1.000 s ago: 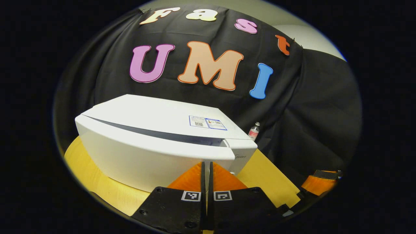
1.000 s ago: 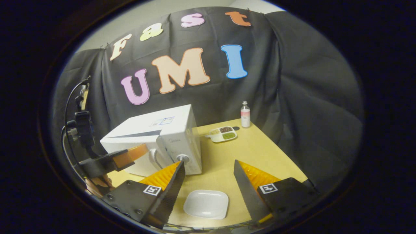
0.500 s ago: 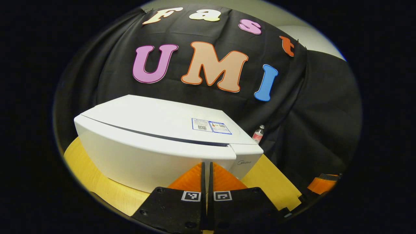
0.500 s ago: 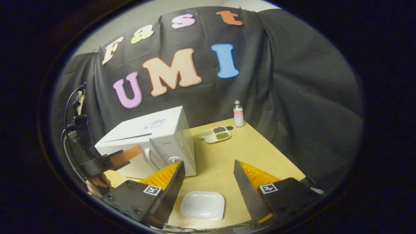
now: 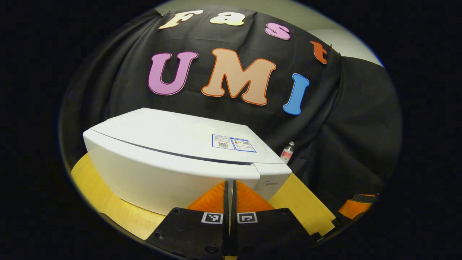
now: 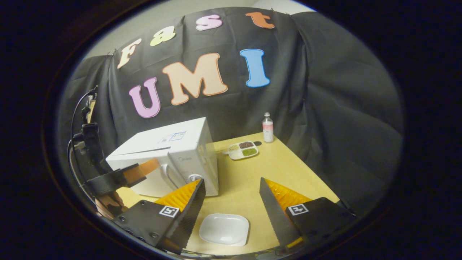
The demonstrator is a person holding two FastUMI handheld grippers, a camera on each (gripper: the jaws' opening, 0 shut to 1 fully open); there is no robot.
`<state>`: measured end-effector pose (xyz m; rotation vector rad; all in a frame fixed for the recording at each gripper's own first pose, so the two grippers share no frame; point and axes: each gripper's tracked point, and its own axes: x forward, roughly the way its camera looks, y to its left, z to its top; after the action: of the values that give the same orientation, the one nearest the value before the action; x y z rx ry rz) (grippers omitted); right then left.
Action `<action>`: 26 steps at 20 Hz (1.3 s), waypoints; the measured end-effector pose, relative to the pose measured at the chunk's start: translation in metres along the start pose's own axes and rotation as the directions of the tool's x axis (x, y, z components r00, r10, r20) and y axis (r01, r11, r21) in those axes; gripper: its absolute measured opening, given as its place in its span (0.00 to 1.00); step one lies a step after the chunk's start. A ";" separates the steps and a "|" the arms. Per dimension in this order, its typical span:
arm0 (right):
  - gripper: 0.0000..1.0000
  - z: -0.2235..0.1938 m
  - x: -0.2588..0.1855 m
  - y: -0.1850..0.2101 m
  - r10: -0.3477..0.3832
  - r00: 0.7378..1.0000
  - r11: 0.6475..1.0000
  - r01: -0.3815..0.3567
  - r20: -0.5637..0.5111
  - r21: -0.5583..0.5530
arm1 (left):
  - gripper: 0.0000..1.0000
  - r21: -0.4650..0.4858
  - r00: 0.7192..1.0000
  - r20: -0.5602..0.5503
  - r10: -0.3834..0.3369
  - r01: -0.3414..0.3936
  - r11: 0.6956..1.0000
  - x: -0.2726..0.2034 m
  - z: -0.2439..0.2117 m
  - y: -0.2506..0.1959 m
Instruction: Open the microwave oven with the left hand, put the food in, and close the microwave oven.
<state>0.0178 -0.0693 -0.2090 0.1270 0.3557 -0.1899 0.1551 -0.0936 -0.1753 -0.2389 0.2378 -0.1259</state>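
The white microwave [image 5: 169, 151] stands on the wooden table, its door [image 5: 162, 177] nearly flush with the body, only a thin dark seam left along the top. My left gripper [image 5: 229, 186] is shut with nothing between its orange fingers, and the tips rest against the door front near the handle side. From the right gripper view the microwave [image 6: 173, 151] is at the left, with the left gripper [image 6: 139, 171] at its door beside the handle [image 6: 166, 175]. My right gripper [image 6: 231, 196] hangs open above a white plate [image 6: 223, 229] that looks bare.
A divided dish of grains [image 6: 242, 150] and a small bottle [image 6: 267, 127] stand at the back of the table [image 6: 260, 169]. A hand [image 6: 108, 202] holds the left gripper at the table's left edge. Black cloth walls the booth.
The dark gap along the top of the microwave door has narrowed to a thin line as the door swung in with the left gripper against it. The right gripper stayed open, drifting slightly.
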 end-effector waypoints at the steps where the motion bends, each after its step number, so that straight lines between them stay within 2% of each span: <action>1: 0.93 0.000 0.000 0.000 0.001 1.000 1.000 -0.001 0.001 -0.001 | 0.00 0.005 1.000 0.002 0.003 -0.003 1.000 0.000 0.000 0.000; 6: 0.93 0.000 0.003 0.002 0.012 1.000 1.000 -0.012 -0.001 -0.011 | 0.00 -0.007 1.000 0.009 0.010 -0.010 1.000 -0.006 -0.001 0.002; 7: 0.88 0.000 0.004 0.003 0.017 1.000 1.000 -0.017 -0.003 -0.015 | 0.00 -0.005 1.000 0.008 0.011 -0.011 1.000 -0.006 0.000 0.002; 8: 0.93 -0.001 0.004 0.005 0.022 1.000 1.000 -0.022 -0.007 -0.021 | 0.00 -0.003 1.000 0.010 0.011 -0.011 1.000 -0.005 0.001 0.002; 14: 0.93 0.000 0.007 0.007 0.039 0.999 0.999 -0.039 -0.010 -0.025 | 0.00 0.004 0.999 0.031 0.015 -0.015 1.000 0.000 0.006 0.006; 15: 0.93 0.000 0.006 0.008 0.042 0.999 0.999 -0.042 -0.007 -0.024 | 0.00 0.021 0.999 0.009 0.046 -0.046 0.999 0.000 0.006 0.013; 20: 0.93 0.001 0.006 0.008 0.041 0.999 0.999 -0.041 -0.006 -0.015 | 0.00 0.039 0.999 0.026 0.027 -0.028 0.999 0.003 0.006 0.010; 21: 0.93 0.001 0.006 0.008 0.041 0.999 0.999 -0.041 -0.003 -0.014 | 0.03 0.041 0.999 0.024 0.025 -0.026 0.999 0.003 0.006 0.010; 22: 0.93 0.002 0.006 0.007 0.040 0.999 0.999 -0.040 0.000 -0.013 | 0.00 0.041 0.999 0.023 0.023 -0.024 0.999 0.002 0.005 0.010; 26: 0.93 0.006 0.006 0.011 0.044 0.999 0.999 -0.043 0.013 -0.017 | 0.01 0.045 1.000 0.016 0.023 -0.024 0.999 -0.001 0.006 0.011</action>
<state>0.0276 -0.0601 -0.2050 0.1172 0.3406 -0.1448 0.1571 -0.0816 -0.1722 -0.1925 0.2223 -0.1062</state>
